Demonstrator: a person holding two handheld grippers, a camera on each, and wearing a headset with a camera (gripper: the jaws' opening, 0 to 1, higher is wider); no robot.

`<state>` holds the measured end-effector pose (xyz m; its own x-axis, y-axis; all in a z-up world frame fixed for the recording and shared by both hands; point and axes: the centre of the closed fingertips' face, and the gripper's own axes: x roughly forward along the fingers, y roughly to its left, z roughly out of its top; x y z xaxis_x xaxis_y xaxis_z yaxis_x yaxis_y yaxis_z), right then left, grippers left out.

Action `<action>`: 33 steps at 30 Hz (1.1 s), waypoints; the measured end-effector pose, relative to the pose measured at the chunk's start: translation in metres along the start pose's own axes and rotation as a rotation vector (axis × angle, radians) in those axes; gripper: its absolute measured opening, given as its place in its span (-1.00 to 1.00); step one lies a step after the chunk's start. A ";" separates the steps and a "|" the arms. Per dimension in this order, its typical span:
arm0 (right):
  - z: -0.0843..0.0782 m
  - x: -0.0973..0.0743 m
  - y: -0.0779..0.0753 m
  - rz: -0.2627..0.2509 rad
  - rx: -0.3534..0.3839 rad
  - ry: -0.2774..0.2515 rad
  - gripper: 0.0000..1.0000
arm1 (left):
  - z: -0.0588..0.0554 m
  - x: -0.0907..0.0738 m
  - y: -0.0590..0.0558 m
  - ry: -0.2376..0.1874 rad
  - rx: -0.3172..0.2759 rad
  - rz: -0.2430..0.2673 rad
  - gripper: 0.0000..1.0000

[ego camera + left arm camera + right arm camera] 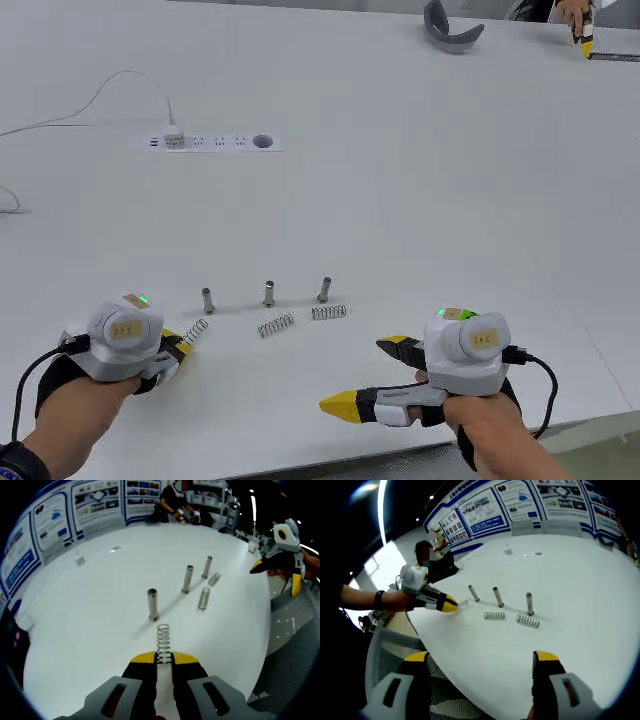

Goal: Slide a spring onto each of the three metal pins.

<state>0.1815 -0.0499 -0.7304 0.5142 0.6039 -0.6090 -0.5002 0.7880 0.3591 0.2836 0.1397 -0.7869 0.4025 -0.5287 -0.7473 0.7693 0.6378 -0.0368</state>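
Note:
Three short metal pins stand upright in a row on the white table: left pin (208,299), middle pin (268,292), right pin (324,289). My left gripper (163,657) is shut on the end of a spring (163,639), which points at the nearest pin (152,604); in the head view that spring (195,331) sticks out just below the left pin. Two more springs (275,325) (328,312) lie flat in front of the middle and right pins. My right gripper (368,375) is open and holds nothing, low at the table's near right.
A white power strip (210,143) with a cable lies farther back on the left. A grey curved object (449,28) rests at the far edge. Another person's hand (575,12) works at the far right corner. The table's front edge (300,462) runs just under my hands.

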 end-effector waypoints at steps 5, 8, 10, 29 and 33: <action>0.002 0.002 0.002 0.011 -0.001 -0.007 0.70 | -0.003 -0.015 0.004 -0.022 -0.046 0.014 -0.79; 0.002 0.005 0.004 0.018 -0.002 -0.007 0.70 | -0.006 -0.024 0.000 -0.032 -0.055 0.024 -0.79; 0.002 0.006 0.006 0.024 -0.006 -0.004 0.70 | -0.008 -0.028 0.001 -0.040 -0.063 0.026 -0.79; 0.011 0.023 0.030 0.122 -0.036 0.008 0.64 | -0.006 -0.072 -0.027 -0.087 -0.042 0.006 -0.80; 0.017 0.026 0.035 0.148 -0.033 -0.007 0.57 | -0.002 -0.077 -0.038 -0.088 0.004 -0.023 -0.80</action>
<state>0.1895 -0.0045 -0.7215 0.4375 0.7141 -0.5465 -0.5933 0.6859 0.4213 0.2227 0.1571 -0.7293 0.4264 -0.5904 -0.6852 0.7809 0.6226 -0.0505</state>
